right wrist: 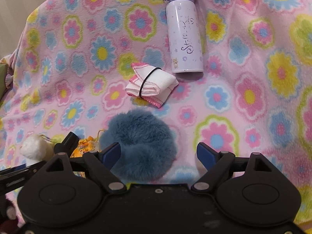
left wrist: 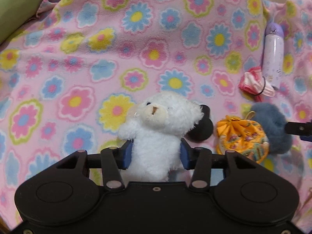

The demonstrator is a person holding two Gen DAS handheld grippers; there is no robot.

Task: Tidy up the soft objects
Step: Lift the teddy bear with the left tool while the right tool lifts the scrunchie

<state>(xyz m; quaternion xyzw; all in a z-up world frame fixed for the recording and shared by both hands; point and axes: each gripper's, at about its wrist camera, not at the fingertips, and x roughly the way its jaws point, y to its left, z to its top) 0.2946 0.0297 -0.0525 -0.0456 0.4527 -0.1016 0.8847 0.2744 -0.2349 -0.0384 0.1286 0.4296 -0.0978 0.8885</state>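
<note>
My left gripper [left wrist: 156, 153] is shut on the body of a white plush bear [left wrist: 161, 117], its blue pads pressing both sides; the bear stands upright on the flowered blanket [left wrist: 78, 58]. The bear [right wrist: 35, 148] also shows at the lower left of the right wrist view. A blue furry puff [right wrist: 140, 138] lies between the fingers of my right gripper [right wrist: 158, 153], which is open; the left pad is at the fur and the right pad stands clear of it. An orange patterned pouch [left wrist: 241, 138] sits between the bear and the blue puff [left wrist: 273, 120].
A folded white-and-pink cloth [right wrist: 152, 83] bound with a black band lies beyond the puff. A lilac bottle [right wrist: 185, 35] lies on its side behind it. A black round object [left wrist: 200, 128] sits just behind the bear. A green cushion [left wrist: 19, 3] is at the far left.
</note>
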